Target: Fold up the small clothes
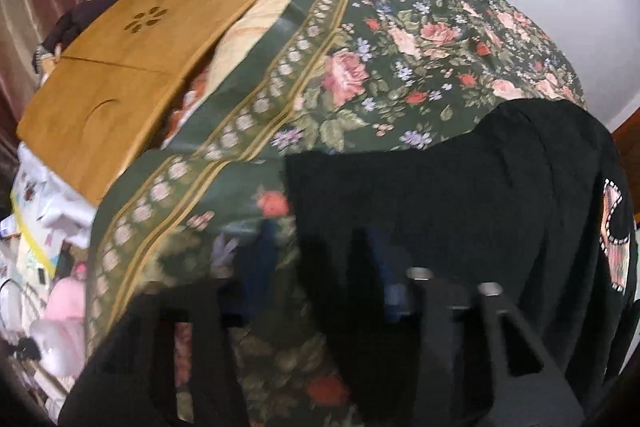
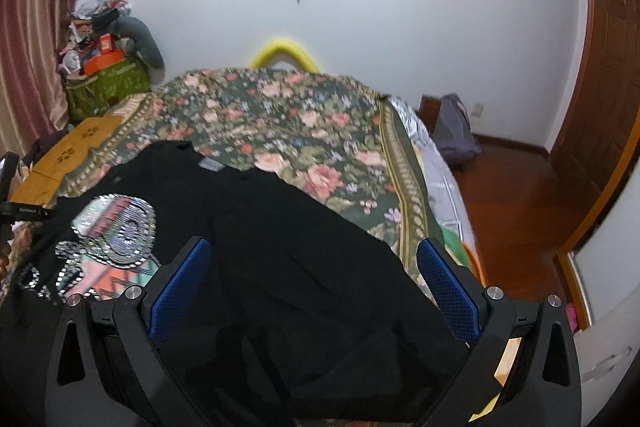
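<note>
A floral bedspread (image 2: 280, 115) is seen covering the bed. A black shirt (image 2: 248, 227) is laid flat on it, collar toward the far wall, sequined print at left. Right gripper (image 2: 312, 291): fingers wide apart above it. Left gripper (image 1: 320, 267): blurred, finger state cannot be told.

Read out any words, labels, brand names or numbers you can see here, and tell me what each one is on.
No text can be read with certainty.
Black device at the left edge: small white lettering, too small to read.
Sequin graphic on the black shirt: no legible letters.
Orange box: print too blurred.
</note>
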`<state>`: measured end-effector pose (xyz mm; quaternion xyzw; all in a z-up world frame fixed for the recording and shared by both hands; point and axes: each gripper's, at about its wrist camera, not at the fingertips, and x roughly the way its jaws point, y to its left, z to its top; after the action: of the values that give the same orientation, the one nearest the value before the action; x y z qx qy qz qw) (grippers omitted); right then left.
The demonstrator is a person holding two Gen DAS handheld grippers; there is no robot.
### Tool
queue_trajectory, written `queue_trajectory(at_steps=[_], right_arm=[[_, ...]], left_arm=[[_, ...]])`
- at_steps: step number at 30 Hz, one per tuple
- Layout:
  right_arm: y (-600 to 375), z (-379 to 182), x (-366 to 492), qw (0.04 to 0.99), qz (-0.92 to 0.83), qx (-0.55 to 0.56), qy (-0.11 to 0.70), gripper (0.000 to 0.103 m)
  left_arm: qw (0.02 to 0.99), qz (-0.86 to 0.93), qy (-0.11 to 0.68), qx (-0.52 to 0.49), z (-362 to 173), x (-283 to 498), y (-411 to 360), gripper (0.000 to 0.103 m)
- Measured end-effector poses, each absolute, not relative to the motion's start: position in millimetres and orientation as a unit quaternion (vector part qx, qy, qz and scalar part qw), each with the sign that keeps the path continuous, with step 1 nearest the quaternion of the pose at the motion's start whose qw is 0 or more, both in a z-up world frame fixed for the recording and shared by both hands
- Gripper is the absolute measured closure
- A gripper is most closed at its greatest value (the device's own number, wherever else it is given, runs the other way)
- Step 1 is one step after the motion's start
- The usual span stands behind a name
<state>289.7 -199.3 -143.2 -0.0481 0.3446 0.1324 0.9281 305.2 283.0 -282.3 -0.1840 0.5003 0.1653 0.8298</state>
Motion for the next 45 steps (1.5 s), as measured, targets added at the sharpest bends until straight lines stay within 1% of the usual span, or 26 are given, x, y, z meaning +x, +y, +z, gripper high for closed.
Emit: queue_trajectory(at_steps=[2, 4, 9, 12, 17, 22, 25, 31, 36, 37, 39, 40, 41, 42, 43, 44, 45], right_arm=[[-202.1, -148.3, 292.7, 0.926, 0.131, -0.047, 0.352, 0.001], [-204.9, -149.7, 293.2, 0.925, 0.129, -0.048, 0.355, 0.002], [-214.5, -145.7, 293.8, 0.926, 0.131, -0.036, 0.353, 0.002], [-215.4, -141.5, 292.7, 0.927, 0.131, -0.039, 0.350, 0.002], [-219.6, -135.0, 289.7, 0.929, 0.137, -0.033, 0.341, 0.002], [-221.1, -129.5, 283.1, 0.933, 0.139, -0.037, 0.331, 0.002], [-223.7, -126.9, 279.7, 0.934, 0.139, -0.040, 0.325, 0.002], [-236.9, -127.6, 273.4, 0.937, 0.132, -0.043, 0.322, 0.002], [-250.1, -134.2, 271.7, 0.935, 0.120, -0.040, 0.330, 0.002], [-252.3, -135.7, 271.0, 0.935, 0.119, -0.038, 0.333, 0.002], [-255.1, -138.2, 270.7, 0.934, 0.117, -0.036, 0.337, 0.002], [-256.1, -139.4, 269.2, 0.933, 0.116, -0.036, 0.339, 0.001], [-257.4, -141.3, 269.6, 0.932, 0.117, -0.037, 0.342, 0.001], [-258.7, -143.2, 270.2, 0.931, 0.117, -0.038, 0.344, 0.001], [-258.1, -144.6, 271.6, 0.930, 0.118, -0.039, 0.346, 0.001], [-257.5, -145.6, 272.5, 0.929, 0.118, -0.039, 0.348, 0.001], [-257.9, -147.7, 271.8, 0.929, 0.119, -0.037, 0.349, 0.001]], left_arm=[[0.826, 0.158, 0.506, -0.193, -286.5, 313.0, 285.4, 0.092], [0.820, 0.153, 0.515, -0.196, -291.7, 320.7, 288.5, 0.101], [0.821, 0.154, 0.512, -0.199, -279.3, 322.4, 289.5, 0.102], [0.834, 0.146, 0.497, -0.190, -253.4, 320.5, 283.2, 0.102], [0.860, 0.112, 0.466, -0.176, -194.6, 320.4, 258.4, 0.102], [0.881, 0.065, 0.444, -0.152, -143.4, 330.7, 213.8, 0.102], [0.885, 0.031, 0.439, -0.150, -125.0, 345.4, 181.6, 0.102], [0.879, -0.033, 0.452, -0.149, -124.1, 373.6, 116.8, 0.102], [0.861, -0.071, 0.491, -0.109, -152.1, 387.5, 66.5, 0.101], [0.858, -0.071, 0.499, -0.101, -157.1, 388.8, 61.9, 0.098], [0.853, -0.070, 0.511, -0.081, -164.3, 388.2, 56.9, 0.086], [0.853, -0.067, 0.512, -0.075, -165.3, 387.3, 57.5, 0.075], [0.857, -0.060, 0.507, -0.071, -164.0, 384.9, 61.7, 0.062], [0.861, -0.054, 0.501, -0.069, -163.1, 383.4, 66.7, 0.056], [0.869, -0.040, 0.488, -0.067, -159.4, 379.6, 76.9, 0.045], [0.874, -0.029, 0.481, -0.065, -158.2, 379.2, 86.0, 0.038], [0.880, -0.010, 0.472, -0.062, -157.1, 376.6, 99.0, 0.036]])
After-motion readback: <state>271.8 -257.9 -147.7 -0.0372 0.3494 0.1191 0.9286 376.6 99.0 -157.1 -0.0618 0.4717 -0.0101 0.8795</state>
